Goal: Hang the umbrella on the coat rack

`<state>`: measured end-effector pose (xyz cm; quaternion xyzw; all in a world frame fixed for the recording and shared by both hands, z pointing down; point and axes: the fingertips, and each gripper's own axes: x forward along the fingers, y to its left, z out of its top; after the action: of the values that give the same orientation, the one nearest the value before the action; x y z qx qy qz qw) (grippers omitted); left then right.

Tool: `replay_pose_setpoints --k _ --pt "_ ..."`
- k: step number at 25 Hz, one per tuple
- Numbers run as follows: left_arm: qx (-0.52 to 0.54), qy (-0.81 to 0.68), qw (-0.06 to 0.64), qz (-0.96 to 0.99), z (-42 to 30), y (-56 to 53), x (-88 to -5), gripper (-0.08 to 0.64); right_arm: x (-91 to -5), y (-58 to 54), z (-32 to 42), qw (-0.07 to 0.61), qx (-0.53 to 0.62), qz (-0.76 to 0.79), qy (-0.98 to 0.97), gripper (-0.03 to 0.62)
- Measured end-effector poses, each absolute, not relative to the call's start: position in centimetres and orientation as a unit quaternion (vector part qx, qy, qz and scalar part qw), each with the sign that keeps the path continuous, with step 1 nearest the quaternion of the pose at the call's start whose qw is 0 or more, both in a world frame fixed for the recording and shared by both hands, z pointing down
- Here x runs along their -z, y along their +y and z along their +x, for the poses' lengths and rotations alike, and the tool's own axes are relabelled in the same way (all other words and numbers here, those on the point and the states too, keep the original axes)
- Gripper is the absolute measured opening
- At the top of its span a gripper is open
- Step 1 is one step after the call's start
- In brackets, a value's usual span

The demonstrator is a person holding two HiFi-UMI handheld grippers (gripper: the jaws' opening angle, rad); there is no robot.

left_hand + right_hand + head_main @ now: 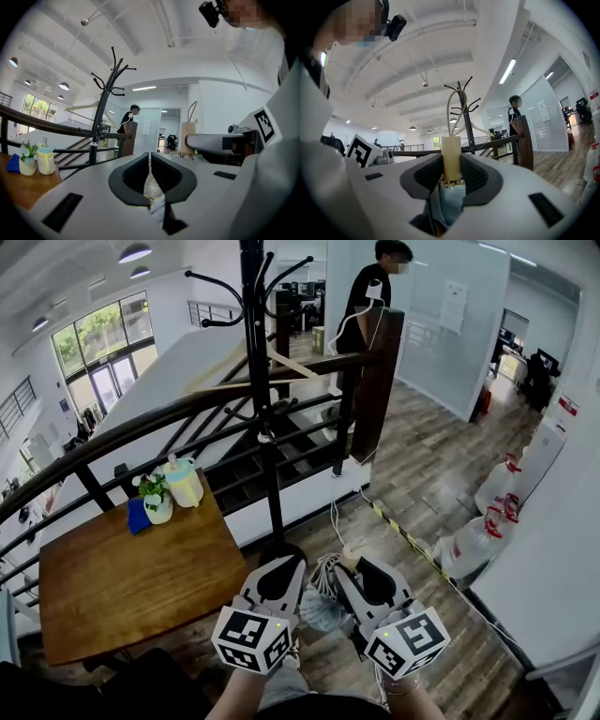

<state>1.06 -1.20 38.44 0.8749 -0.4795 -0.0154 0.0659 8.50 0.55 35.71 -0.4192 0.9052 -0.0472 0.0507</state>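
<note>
Closest of all were the two grippers, side by side low in the head view, with the folded umbrella (323, 601) between them. The right gripper (451, 164) had its fingers (426, 176) shut around the umbrella's fat cream handle (451, 157), so the handle stuck out past them and its loop (449, 110) stood free on top. It was probably held that way because the loop is the part that can go over a hook. The left gripper (150, 157) had its fingers (133, 176) almost together, with a bit of pale cloth pinched low between them. That looked like the umbrella's cloth, held so the soft part would not flop. Both grippers pointed toward the coat rack (255, 381), which stood far ahead by the dark railing (141, 427), with its hooks up high and a wooden hanger (281, 367) on it. The umbrella was near the person and well apart from the rack, so it was not yet hung. On the left was a wooden surface (122, 587) with a flower pot (156, 501), a bottle (184, 482) and a blue cloth (139, 516). Another person (370, 296) stood far off on the right.
</note>
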Motion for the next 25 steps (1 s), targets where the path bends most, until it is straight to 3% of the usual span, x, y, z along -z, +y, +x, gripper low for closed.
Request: replay_pose_setpoints --k 17,25 --pt "0.043 -0.443 0.026 0.895 -4.7 -20.7 -33.7 0.026 -31.7 -18.5 3.4 0.059 0.005 -0.453 0.890 0.133" --pt "0.042 -0.411 0.022 0.910 -5.4 -25.0 -33.1 0.026 -30.9 -22.9 2.6 0.064 -0.002 -0.473 0.879 0.133"
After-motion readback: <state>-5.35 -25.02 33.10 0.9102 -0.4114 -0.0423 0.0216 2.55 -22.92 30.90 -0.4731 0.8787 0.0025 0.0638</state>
